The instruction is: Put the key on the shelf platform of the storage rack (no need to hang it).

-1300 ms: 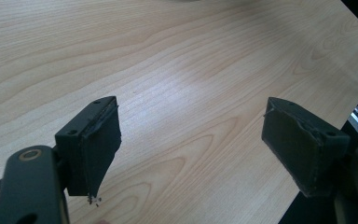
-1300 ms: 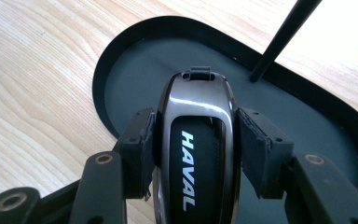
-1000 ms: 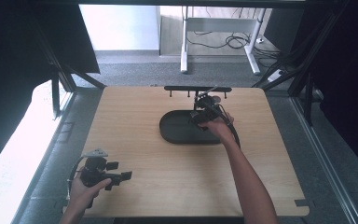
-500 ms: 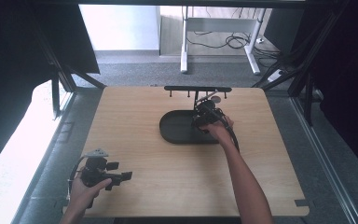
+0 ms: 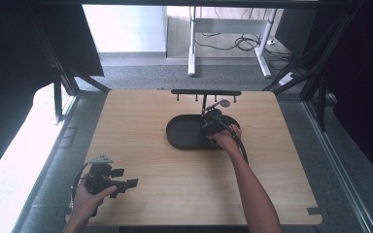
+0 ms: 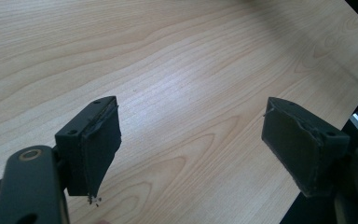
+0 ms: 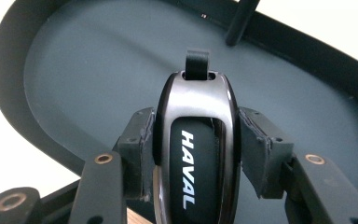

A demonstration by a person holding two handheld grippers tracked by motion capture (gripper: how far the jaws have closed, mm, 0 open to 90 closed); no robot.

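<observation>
My right tongs [image 7: 193, 154] clamp the key fob [image 7: 196, 154] over the tray [image 7: 74, 70]; its glossy sides could slip. Left tongs [image 6: 191, 144] gape apart.

Both grippers all black. Left gripper [image 6: 191, 144]: two blocky jaws faced with dark pads [image 6: 103, 149], edges frayed, small screw holes along the jaw tops, brass-coloured pivot rivet [image 6: 30, 154] on the link arm. Grey three-cornered plate [image 5: 101, 159] on top, cable looping off its left. Right gripper [image 7: 193, 149]: same pads, same brass rivets [image 7: 103, 159] on both links, black cable [image 5: 240, 143] trailing along the forearm. Forearms bare, no sleeves visible.
</observation>
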